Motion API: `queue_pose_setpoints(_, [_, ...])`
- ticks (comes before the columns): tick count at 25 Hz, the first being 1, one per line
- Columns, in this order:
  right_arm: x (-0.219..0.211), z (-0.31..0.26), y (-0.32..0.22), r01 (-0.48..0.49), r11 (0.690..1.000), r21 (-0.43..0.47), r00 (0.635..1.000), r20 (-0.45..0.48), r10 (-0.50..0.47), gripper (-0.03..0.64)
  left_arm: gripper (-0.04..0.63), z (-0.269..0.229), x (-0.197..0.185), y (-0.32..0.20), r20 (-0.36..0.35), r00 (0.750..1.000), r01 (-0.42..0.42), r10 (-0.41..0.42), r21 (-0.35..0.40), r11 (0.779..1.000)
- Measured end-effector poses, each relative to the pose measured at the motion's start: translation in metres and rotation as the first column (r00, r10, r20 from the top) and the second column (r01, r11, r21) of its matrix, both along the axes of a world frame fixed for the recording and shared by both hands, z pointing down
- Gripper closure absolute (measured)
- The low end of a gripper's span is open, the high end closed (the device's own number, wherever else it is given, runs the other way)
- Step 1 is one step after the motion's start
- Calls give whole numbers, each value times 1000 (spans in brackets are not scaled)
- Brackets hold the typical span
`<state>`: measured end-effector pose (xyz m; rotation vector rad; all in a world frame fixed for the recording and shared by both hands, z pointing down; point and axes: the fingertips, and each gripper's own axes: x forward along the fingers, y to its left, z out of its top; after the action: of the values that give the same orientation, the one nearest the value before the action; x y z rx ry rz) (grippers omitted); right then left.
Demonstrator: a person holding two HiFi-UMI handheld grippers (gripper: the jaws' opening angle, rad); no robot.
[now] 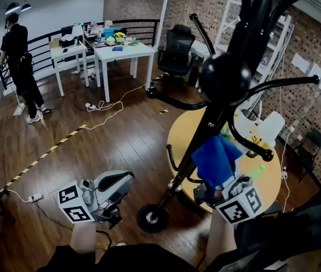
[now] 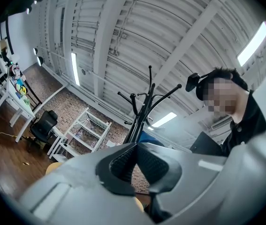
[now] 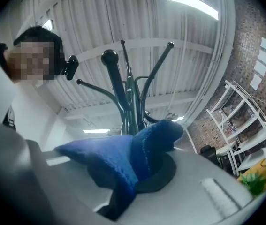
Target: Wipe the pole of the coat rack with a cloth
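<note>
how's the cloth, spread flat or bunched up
Bunched up: the cloth stands in crumpled folds, pinched between the jaws of the right hand-held gripper.

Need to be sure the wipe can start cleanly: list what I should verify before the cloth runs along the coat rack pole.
1. Cloth held: ok. The right gripper is shut on the blue cloth.
2. Cloth touching the pole: cannot tell. It is close beside the pole in the head view.
3. Left gripper free: ok. Its jaws are together on nothing, apart from the pole.
4. Hooks bare: ok. Nothing hangs on the visible ones.
5. Base on the floor: ok.
</note>
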<state>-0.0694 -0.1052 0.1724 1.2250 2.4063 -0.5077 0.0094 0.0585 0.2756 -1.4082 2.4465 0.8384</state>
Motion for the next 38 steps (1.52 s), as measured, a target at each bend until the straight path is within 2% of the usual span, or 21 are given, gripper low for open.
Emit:
queue_pose_setpoints(3, [-3,50,1,23,999,27,997,-70,-21,595,601,4,-6,-12,-18,1000,-26,26,-17,1000])
queue_pose_setpoints(6, [-6,109,0,78,997,30,980,-185,-71,595,603,7,-11,-29,-35,997,-66,65,-37,997])
queue_pose_setpoints(11, [-9,214,8,122,992,26,924,-367,-104,595,602,18,-16,-42,-62,992,-111,107,-57,992])
queue_pose_setpoints(14, [-11,272,19,106,991,78,878,-476,-56,595,602,23,-16,-39,-80,988,-141,136,-71,987])
queue_pose_setpoints(19, [-15,298,1,100,995,1,854,-514,-85,595,602,15,-18,-60,-90,986,-151,143,-100,983])
queue_pose_setpoints(21, [-14,291,1,92,996,12,846,-529,-72,595,602,13,-17,-60,-88,985,-155,146,-105,982])
queue_pose_setpoints(23, [-10,267,6,88,996,-18,855,-512,-85,595,602,10,-13,-53,-83,986,-154,145,-102,983])
queue_pose_setpoints(25, [-7,228,7,90,993,-74,883,-455,-114,595,602,8,-11,-44,-73,987,-147,140,-95,985])
queue_pose_setpoints(28, [-7,164,1,73,994,-79,939,-330,-95,595,601,7,-10,-37,-49,992,-123,119,-75,990])
queue_pose_setpoints(30, [-9,120,-4,63,995,-80,964,-252,-81,595,602,7,-10,-32,-35,994,-101,99,-60,993])
queue_pose_setpoints(38, [-6,-12,-6,46,995,-85,995,-83,-53,595,601,0,-3,-3,12,998,-54,54,-16,998])
